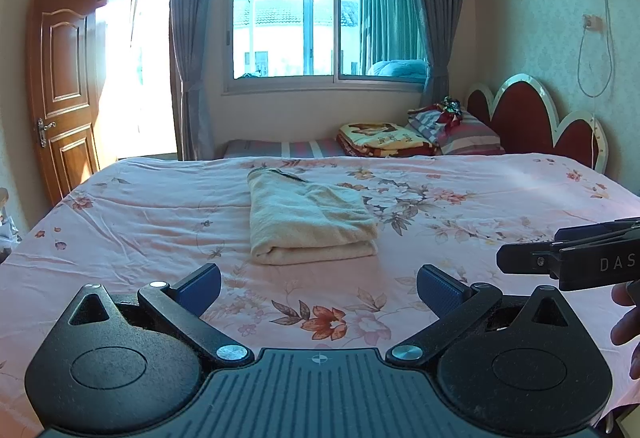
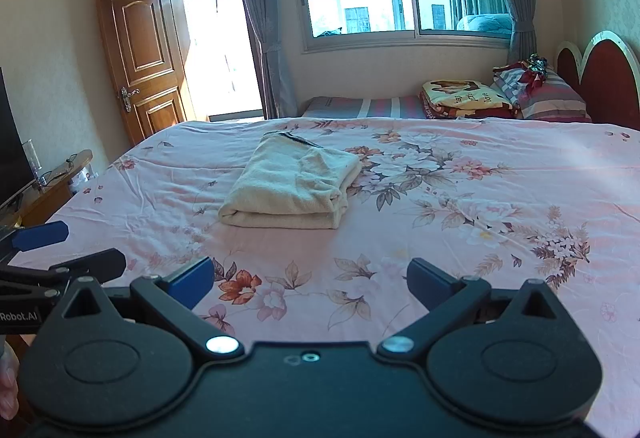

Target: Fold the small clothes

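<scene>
The cream cloth [image 1: 310, 222] lies already folded near the middle of the bed [image 1: 500, 198], so little seems left; the left hand-held gripper [image 1: 318, 284] and right hand-held gripper [image 2: 310, 278] are both wide open, holding nothing.

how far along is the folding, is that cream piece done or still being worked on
Looks done: the cream garment lies on the floral bedspread as a neat layered rectangle. In hand: nothing; the left gripper and right gripper are both open, short of it and empty. Left: no other unfolded small clothes show, so perhaps only tidying or moving it.
</scene>
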Demonstrator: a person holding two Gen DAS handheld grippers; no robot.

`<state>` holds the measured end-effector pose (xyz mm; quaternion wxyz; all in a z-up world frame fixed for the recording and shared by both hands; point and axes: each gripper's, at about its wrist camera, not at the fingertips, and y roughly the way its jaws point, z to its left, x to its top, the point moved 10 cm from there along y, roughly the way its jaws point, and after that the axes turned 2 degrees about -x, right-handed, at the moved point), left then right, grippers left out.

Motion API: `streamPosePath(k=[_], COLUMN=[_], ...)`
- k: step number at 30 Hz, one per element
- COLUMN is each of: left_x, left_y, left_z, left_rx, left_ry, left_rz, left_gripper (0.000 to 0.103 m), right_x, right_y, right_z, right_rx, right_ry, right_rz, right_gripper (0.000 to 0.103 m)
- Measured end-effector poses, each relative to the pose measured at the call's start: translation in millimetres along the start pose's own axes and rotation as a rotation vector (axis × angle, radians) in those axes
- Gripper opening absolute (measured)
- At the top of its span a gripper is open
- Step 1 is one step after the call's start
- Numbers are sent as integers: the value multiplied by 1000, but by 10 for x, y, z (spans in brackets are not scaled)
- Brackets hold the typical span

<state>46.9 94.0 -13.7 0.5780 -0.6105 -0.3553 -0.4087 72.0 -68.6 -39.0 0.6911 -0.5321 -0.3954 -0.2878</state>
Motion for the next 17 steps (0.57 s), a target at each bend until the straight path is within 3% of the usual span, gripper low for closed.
streamPosePath(k=[10, 12, 17], left_x=[-13, -25, -49], left_y=[0, 20, 56], left_z=[27, 0, 40], left_rx=[-3, -40, -32], left_ry=[0, 8, -30], left_rz=[-11, 1, 23], left_gripper=[103, 103, 103], right_x=[-5, -4, -11], right_y=[9, 11, 50], right_z=[9, 20, 67], right_rx=[4, 9, 19], right_ry=[-3, -4, -11], right_rz=[0, -1, 5], right_gripper=[102, 102, 102])
